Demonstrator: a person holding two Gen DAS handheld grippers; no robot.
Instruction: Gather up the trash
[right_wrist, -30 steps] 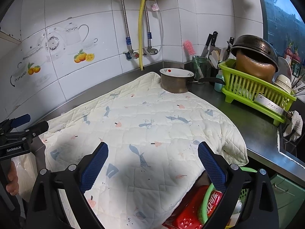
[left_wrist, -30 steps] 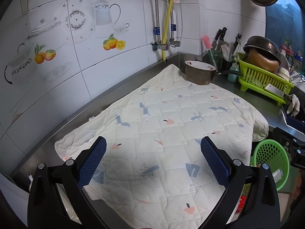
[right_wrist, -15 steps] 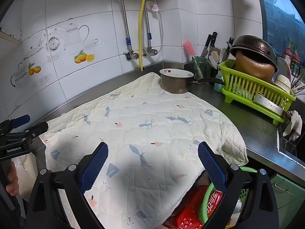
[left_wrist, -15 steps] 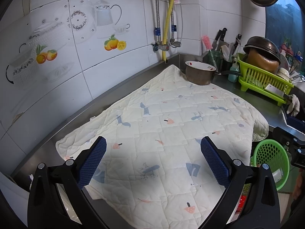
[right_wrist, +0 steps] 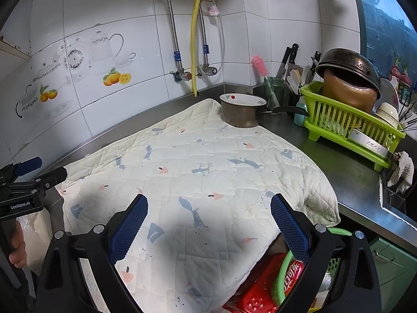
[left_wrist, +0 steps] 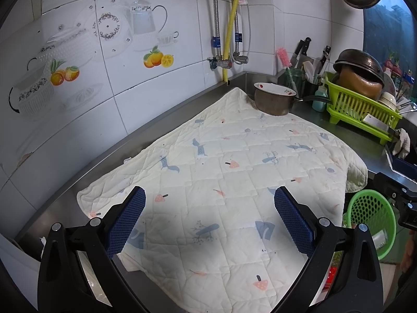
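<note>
Tongs of both hands, left [left_wrist: 208,221] and right [right_wrist: 208,227], hover spread apart and empty over a quilted mat [left_wrist: 234,172] covering the steel desk [right_wrist: 346,172]; trash sits in the green basket [left_wrist: 372,214] below the desk's front edge

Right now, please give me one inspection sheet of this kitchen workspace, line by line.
Surface: steel counter, mostly covered by a quilted cloth.
Job's things: green basket below the counter edge, red packaging beside it; no trash seen on the cloth.
Clutter: saucepan on the cloth's far corner; green dish rack with pots.
Grippers: left tool open, empty; right tool open, empty.
Cables: nothing seen.
Surroundings: tiled wall, yellow hose.
</note>
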